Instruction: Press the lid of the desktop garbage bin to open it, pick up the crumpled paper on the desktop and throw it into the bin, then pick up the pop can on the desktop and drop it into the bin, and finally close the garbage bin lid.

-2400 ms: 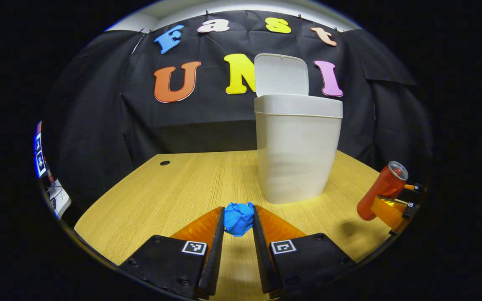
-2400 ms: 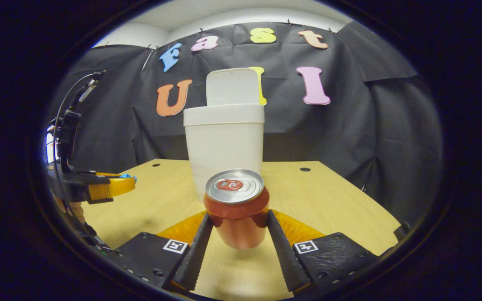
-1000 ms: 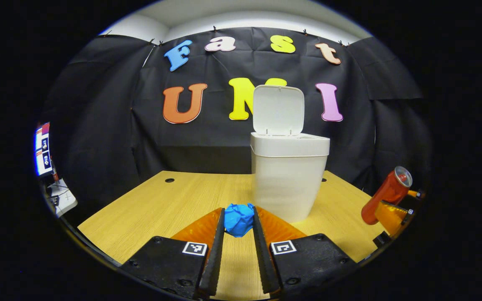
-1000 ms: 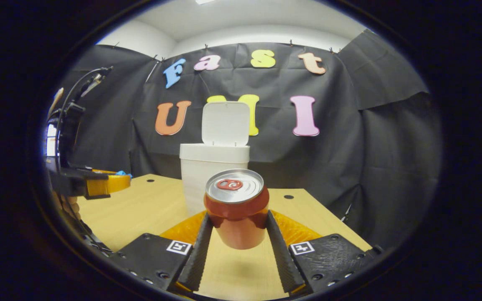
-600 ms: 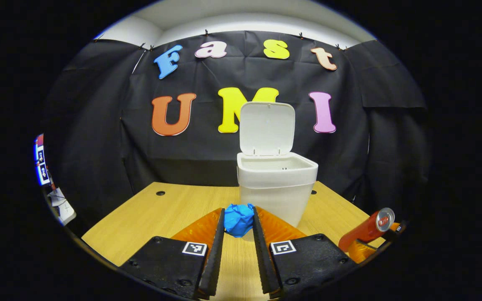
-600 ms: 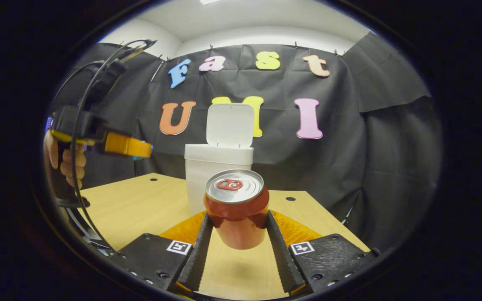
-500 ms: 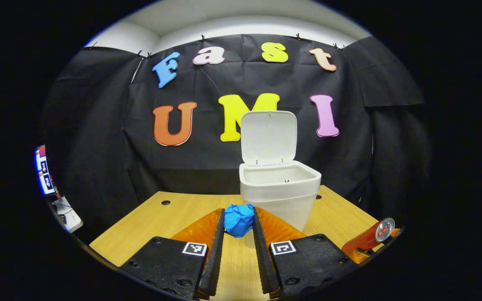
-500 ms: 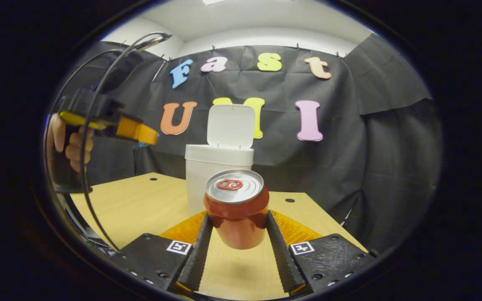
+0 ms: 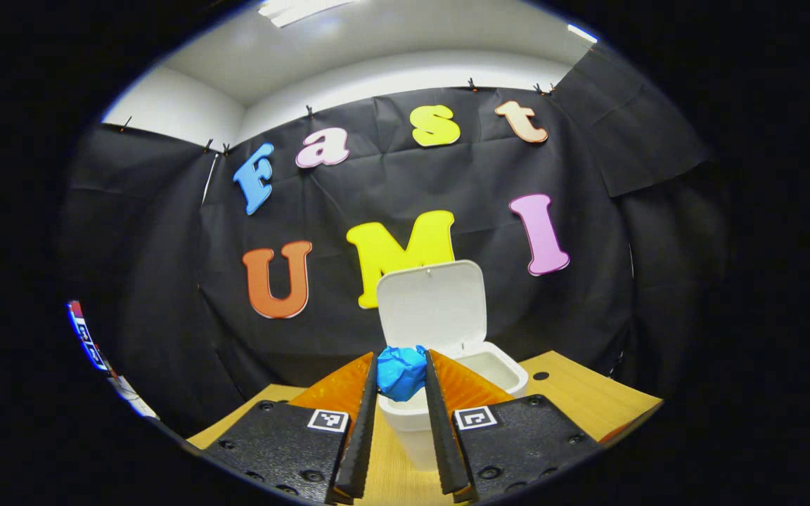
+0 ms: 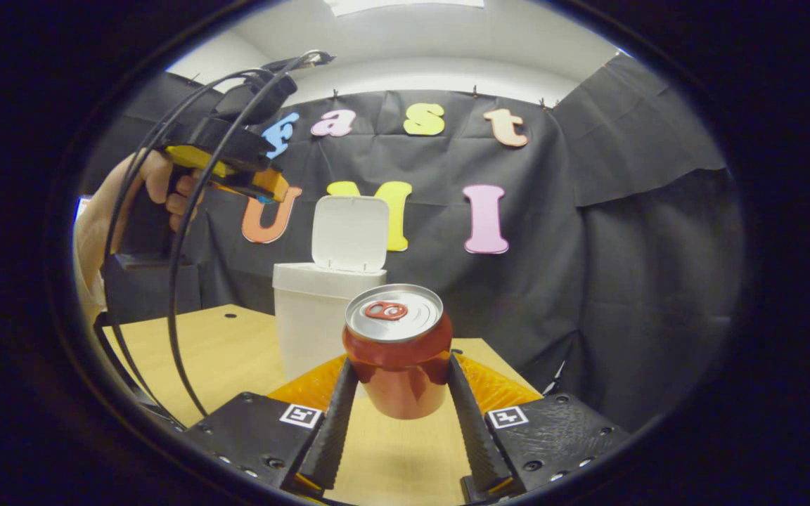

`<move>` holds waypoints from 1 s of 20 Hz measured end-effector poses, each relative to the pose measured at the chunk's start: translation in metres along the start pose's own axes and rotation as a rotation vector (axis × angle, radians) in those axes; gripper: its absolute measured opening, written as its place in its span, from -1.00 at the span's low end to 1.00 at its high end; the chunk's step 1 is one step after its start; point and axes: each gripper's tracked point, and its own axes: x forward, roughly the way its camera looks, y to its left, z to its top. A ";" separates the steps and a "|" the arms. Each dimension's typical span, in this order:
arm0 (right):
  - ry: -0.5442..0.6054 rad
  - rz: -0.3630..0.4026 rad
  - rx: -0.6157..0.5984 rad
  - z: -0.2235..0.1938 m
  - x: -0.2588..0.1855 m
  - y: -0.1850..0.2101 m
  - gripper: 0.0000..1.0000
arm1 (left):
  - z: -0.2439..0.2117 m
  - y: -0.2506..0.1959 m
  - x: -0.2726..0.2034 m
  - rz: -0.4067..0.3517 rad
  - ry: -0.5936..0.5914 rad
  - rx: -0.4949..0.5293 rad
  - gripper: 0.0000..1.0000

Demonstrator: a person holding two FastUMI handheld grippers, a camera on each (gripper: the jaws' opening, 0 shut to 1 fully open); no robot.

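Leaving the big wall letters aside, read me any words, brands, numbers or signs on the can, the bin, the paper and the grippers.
Red pop can: no word or brand can be made out.
White plastic bin: plain, no text.
Blue crumpled paper: no text.
Square black-and-white markers on the left gripper and the right gripper: coded patterns, not words or numbers.

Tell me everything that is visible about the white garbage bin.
The garbage bin is white, smooth plastic with a thicker rim band. Its hinged lid stands open, upright at the back, and the inside looks pale. It stands upright on the wooden desktop. In the left gripper view the crumpled paper is held before its opening.
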 end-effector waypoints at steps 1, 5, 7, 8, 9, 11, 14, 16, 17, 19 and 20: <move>-0.002 0.017 0.008 0.002 -0.003 -0.001 0.43 | 0.013 -0.013 0.013 -0.027 -0.052 -0.012 -0.19; 0.010 0.052 0.080 -0.001 -0.005 -0.017 0.43 | 0.025 -0.054 0.058 -0.078 -0.140 -0.048 -0.29; 0.034 0.041 0.124 -0.005 -0.002 -0.030 0.41 | 0.004 -0.064 0.085 -0.067 -0.094 -0.045 -0.19; 0.046 0.047 0.151 -0.006 0.000 -0.034 0.41 | -0.009 -0.068 0.095 -0.052 -0.059 -0.049 -0.20; 0.059 0.055 0.180 -0.007 0.002 -0.035 0.41 | -0.023 -0.067 0.105 -0.028 -0.027 -0.051 -0.20; 0.059 0.071 0.205 -0.004 0.002 -0.038 0.43 | -0.048 -0.066 0.121 -0.002 0.042 -0.066 -0.19; 0.045 0.119 0.223 0.002 -0.004 -0.031 0.42 | -0.068 -0.058 0.134 0.032 0.085 -0.085 -0.09; 0.037 0.126 0.208 0.003 -0.005 -0.029 0.42 | -0.075 -0.052 0.139 0.054 0.098 -0.089 -0.27; 0.036 0.118 0.196 0.001 -0.005 -0.031 0.42 | -0.079 -0.051 0.140 0.056 0.111 -0.083 -0.18; 0.037 0.118 0.190 0.000 -0.005 -0.030 0.41 | -0.081 -0.051 0.140 0.051 0.119 -0.084 -0.17; 0.038 0.122 0.194 0.001 -0.005 -0.029 0.43 | -0.080 -0.050 0.139 0.048 0.116 -0.090 -0.17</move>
